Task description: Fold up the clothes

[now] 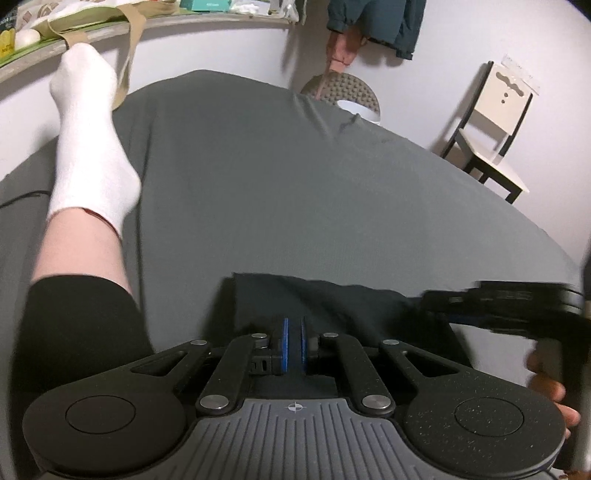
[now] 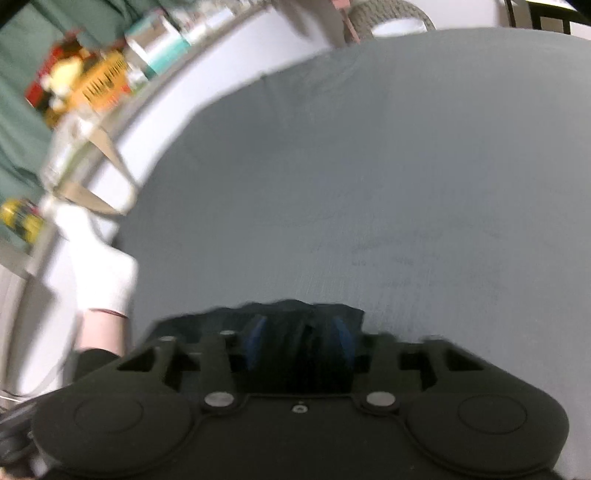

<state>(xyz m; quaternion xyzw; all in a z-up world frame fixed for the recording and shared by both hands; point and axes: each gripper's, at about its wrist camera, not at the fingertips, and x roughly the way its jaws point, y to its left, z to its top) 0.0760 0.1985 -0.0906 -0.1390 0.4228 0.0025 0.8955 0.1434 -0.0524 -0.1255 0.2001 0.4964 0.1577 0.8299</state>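
On the far left a leg in a white sock lay stretched along the grey bed, just beside the working area, with a tan bag strap hanging from the cluttered shelf above the foot. The dark garment lay low on the bed, near the person and between the two tools. The left gripper sat over the garment's near edge with its blue pads nearly touching; a thin fold might have been pinched there, but the view did not settle it. To the right, the right gripper stood with its jaws apart and dark cloth bunched between them, not clamped as far as the blurred right view showed; in the left view it appeared as a smeared black shape at the garment's right edge, held by a hand. Whichever fold this was, doing it well would probably call for both tools to hold matching edges at level height, carry the cloth over flat, and keep it from dragging the sheet into wrinkles. The blur suggested the right tool was moving fast, which risked a loose catch. The leg crowded the left side and could snag a wide sweep. Farther right a round stool and a chair stood by the wall, well clear of the bed's working part.
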